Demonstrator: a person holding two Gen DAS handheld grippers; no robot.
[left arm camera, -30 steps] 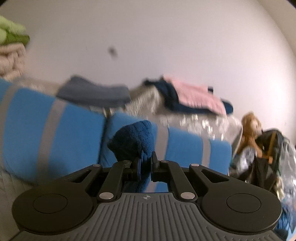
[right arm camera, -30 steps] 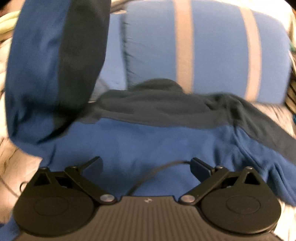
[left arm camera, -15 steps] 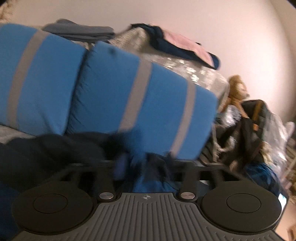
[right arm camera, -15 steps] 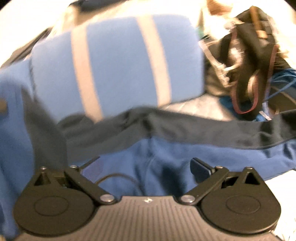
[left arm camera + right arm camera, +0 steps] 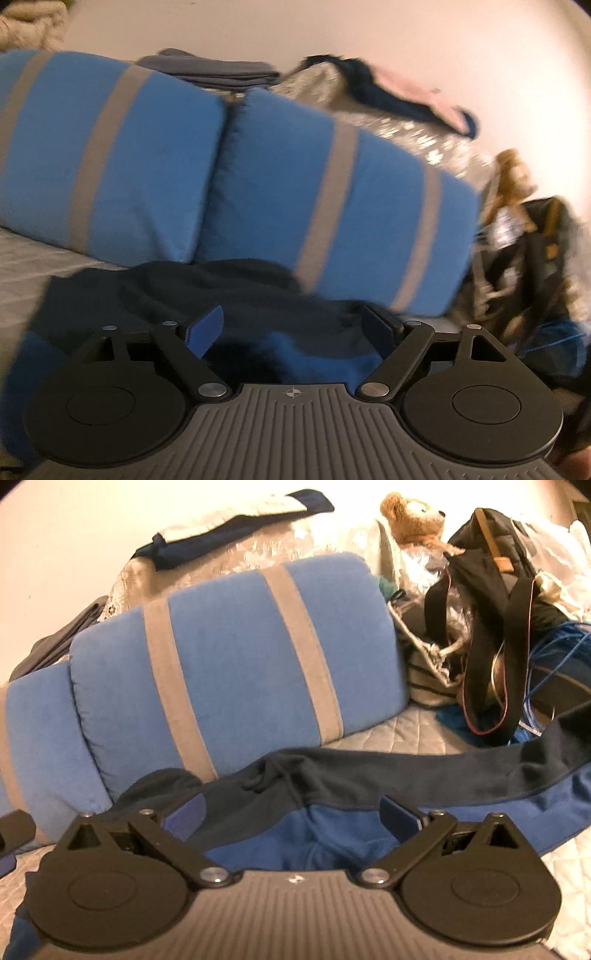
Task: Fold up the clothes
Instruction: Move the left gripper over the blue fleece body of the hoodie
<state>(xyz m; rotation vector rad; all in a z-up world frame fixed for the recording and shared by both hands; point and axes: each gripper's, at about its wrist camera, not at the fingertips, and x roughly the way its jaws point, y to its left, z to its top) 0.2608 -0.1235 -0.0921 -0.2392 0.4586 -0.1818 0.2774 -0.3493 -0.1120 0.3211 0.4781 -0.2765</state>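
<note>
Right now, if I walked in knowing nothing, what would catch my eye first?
Probably the big blue cushions with grey stripes, standing along the back of the bed. In front of them a blue and navy garment lies spread on the quilt, just ahead of both grippers' fingers. To the right, a teddy bear sits above a heap of dark bags and cables.

Fleecy matt blue garment (image 5: 332, 834), soft cloth cushions (image 5: 236, 657) (grey stripes), quilted bed cover (image 5: 417, 734), matt plastic gripper bodies w/ metal rivets
</note>
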